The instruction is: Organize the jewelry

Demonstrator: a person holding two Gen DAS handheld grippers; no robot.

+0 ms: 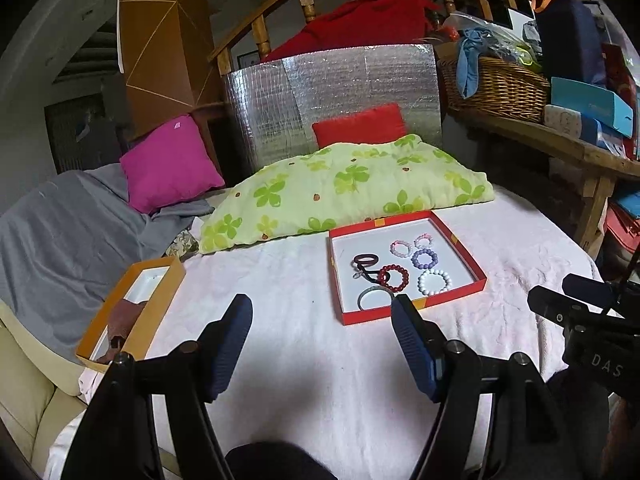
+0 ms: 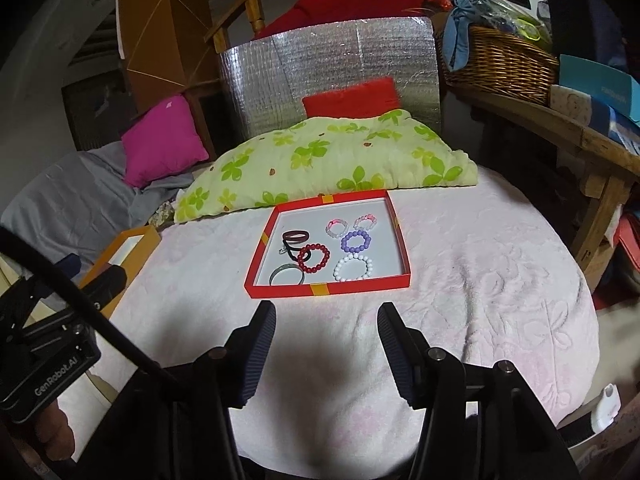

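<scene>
A red tray [image 1: 440, 304] [image 2: 280, 292] with a white floor lies on the pink blanket and holds several bracelets: a dark red bead one [image 1: 394, 276] [image 2: 316, 258], a white bead one [image 1: 435, 281] [image 2: 354, 268], a purple bead one [image 1: 427, 258] [image 2: 355, 240], two pale pink ones, a green bangle [image 1: 372, 298] [image 2: 286, 274] and a dark bangle [image 2: 296, 236]. An orange box [image 1: 160, 308] [image 2: 140, 242] lies to the left. My left gripper [image 1: 322, 320] is open and empty, short of the tray's near-left corner. My right gripper [image 2: 326, 318] is open and empty, just in front of the tray.
A green flowered pillow [image 1: 344, 184] [image 2: 328, 156] lies behind the tray, with a red cushion, a magenta cushion [image 1: 168, 162] and a silver foil panel behind. A grey sheet lies at left. A wooden shelf with a wicker basket [image 1: 496, 88] stands at right.
</scene>
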